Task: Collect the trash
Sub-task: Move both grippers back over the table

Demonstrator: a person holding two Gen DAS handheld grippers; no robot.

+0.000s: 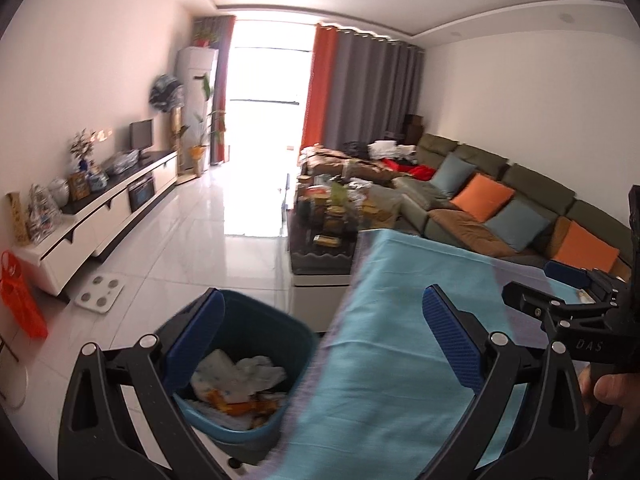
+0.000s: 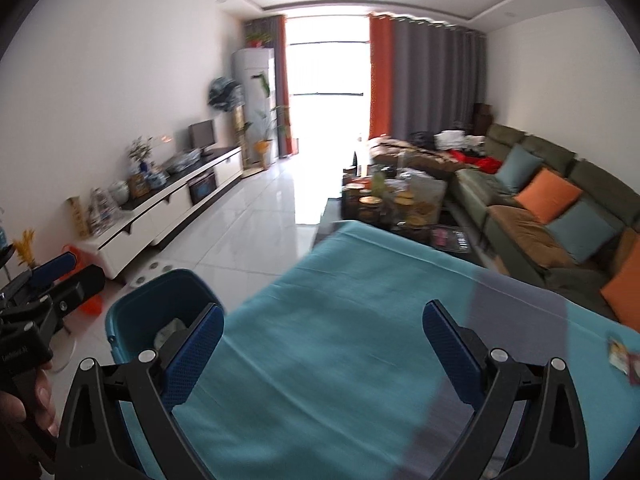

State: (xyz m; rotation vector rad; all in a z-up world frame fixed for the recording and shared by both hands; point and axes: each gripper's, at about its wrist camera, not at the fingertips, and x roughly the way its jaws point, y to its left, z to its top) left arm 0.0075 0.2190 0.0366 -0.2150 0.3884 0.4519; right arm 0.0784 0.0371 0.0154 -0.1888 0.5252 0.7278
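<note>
Both grippers hang empty, jaws spread wide: the left gripper [image 1: 324, 332] over the blue bin [image 1: 236, 364], the right gripper [image 2: 324, 340] above the teal tablecloth [image 2: 360, 320]. I'd swing the right one toward the 2 wrappers [image 2: 624, 356] at the cloth's right edge, well right of its fingers, then pinch low and flat.

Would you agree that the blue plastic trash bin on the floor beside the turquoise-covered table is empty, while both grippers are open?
Not quite: the blue plastic trash bin already holds crumpled paper and wrappers, as the left wrist view shows. It does stand beside the turquoise-covered table, and both the left gripper and right gripper are open.
</note>
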